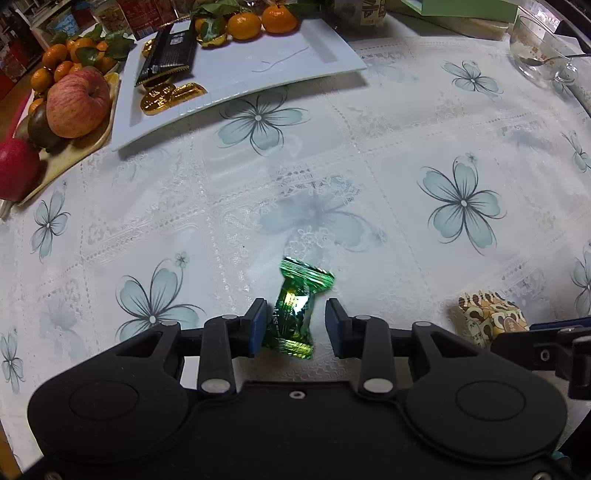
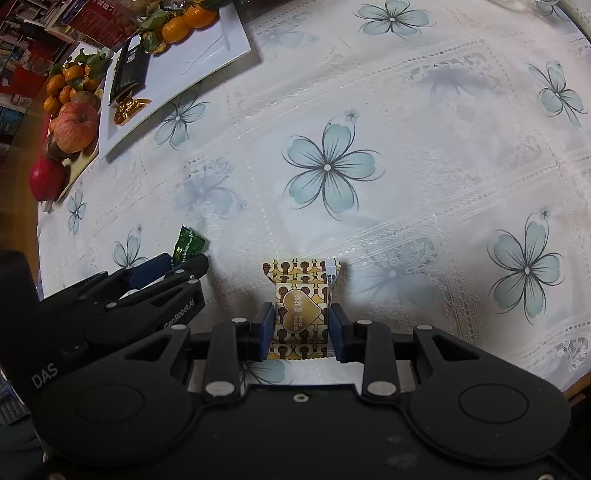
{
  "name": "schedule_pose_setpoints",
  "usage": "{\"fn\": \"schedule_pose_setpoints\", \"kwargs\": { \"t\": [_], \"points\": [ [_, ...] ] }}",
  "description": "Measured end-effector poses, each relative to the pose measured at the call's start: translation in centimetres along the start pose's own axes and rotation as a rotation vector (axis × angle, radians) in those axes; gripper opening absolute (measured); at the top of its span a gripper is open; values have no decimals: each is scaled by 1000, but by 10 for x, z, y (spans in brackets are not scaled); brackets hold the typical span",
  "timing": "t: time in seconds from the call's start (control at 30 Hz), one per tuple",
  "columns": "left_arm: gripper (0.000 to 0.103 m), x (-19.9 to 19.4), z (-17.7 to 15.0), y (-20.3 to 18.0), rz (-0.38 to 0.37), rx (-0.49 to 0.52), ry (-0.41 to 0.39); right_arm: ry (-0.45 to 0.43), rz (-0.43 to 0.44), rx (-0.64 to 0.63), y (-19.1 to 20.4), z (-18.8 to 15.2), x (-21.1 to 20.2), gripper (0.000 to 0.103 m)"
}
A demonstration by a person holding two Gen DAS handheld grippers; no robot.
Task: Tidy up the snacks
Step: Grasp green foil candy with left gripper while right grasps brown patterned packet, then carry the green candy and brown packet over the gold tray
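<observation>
A green foil candy (image 1: pixel 297 308) lies on the flowered tablecloth between the fingers of my left gripper (image 1: pixel 296 325); the left pad touches it and a gap shows on the right, so the gripper is open around it. It also shows in the right wrist view (image 2: pixel 189 243). A yellow-and-brown patterned candy packet (image 2: pixel 301 310) sits between the fingers of my right gripper (image 2: pixel 302 325), whose pads press both its sides. The packet also shows in the left wrist view (image 1: pixel 489 317). The white rectangular plate (image 1: pixel 295 55) at the far left holds a black packet (image 1: pixel 170 51) and gold coins (image 1: pixel 168 96).
A tray of fruit (image 1: pixel 70 99) with an apple and mandarins stands left of the plate. More mandarins (image 1: pixel 258 22) sit at the plate's far edge. A glass bowl with a spoon (image 1: pixel 539 48) is at the far right. The left gripper body (image 2: pixel 110 302) is close left of the right one.
</observation>
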State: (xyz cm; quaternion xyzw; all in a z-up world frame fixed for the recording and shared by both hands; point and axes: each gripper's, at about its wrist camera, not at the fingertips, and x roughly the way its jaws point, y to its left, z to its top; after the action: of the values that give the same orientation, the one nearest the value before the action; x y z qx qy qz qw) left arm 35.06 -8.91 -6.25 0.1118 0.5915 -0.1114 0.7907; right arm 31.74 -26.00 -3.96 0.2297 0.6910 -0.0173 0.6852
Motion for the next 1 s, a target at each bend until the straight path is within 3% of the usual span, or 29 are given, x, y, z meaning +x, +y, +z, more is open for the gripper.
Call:
{"fn": "schedule_pose_setpoints", "kwargs": {
  "t": [0.13,0.37,0.53,1.0],
  "points": [
    [24,0,-1,4,-53,-42,13,-4,-4,-9,2,0,0,34],
    [23,-10,-6,21,-119,-204,75,-13,-27,4,-1,3,1,34],
    [23,-18,-21,23,-62,-246,118,-4,-51,-8,3,1,6,33],
    [23,-23,-47,16,22,-242,212,69,-76,-50,17,-9,33,34]
  ]
}}
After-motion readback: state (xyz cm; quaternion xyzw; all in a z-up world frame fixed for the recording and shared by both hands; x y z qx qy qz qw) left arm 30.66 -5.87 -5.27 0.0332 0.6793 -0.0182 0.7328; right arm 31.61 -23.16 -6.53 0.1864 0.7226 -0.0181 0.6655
